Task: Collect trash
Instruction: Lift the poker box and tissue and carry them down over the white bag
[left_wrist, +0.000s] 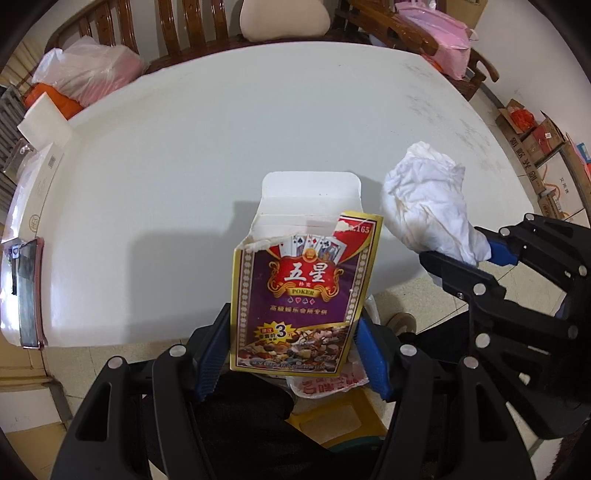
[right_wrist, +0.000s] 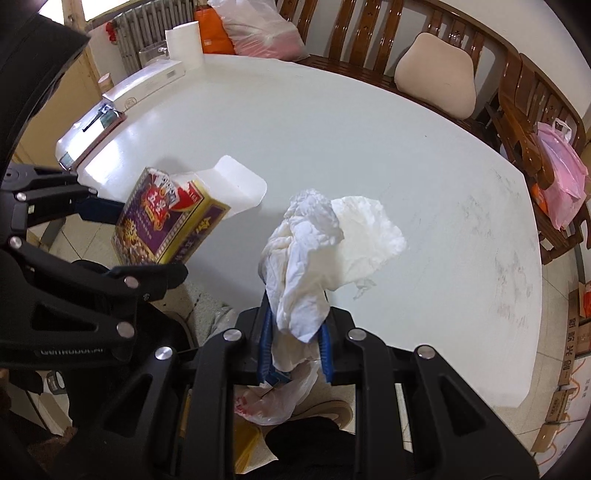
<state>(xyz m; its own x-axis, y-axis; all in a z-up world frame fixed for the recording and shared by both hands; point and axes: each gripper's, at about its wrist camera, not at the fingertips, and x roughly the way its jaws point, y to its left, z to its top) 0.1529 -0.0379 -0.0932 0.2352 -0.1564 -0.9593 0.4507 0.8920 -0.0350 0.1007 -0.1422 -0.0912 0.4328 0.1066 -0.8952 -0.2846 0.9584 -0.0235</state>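
Left tool (left_wrist: 291, 354) clamps torn playing-card box (left_wrist: 301, 295), right tool (right_wrist: 293, 354) clamps crumpled tissue (right_wrist: 310, 254), both lifted off the white tabletop (left_wrist: 184, 155); best released low over the bagged bin (right_wrist: 273, 402) beneath.

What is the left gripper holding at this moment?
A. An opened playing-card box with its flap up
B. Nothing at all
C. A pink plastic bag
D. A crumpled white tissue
A: the left gripper is shut on the opened card box, its white flap raised, while the crumpled tissue is in the right gripper.
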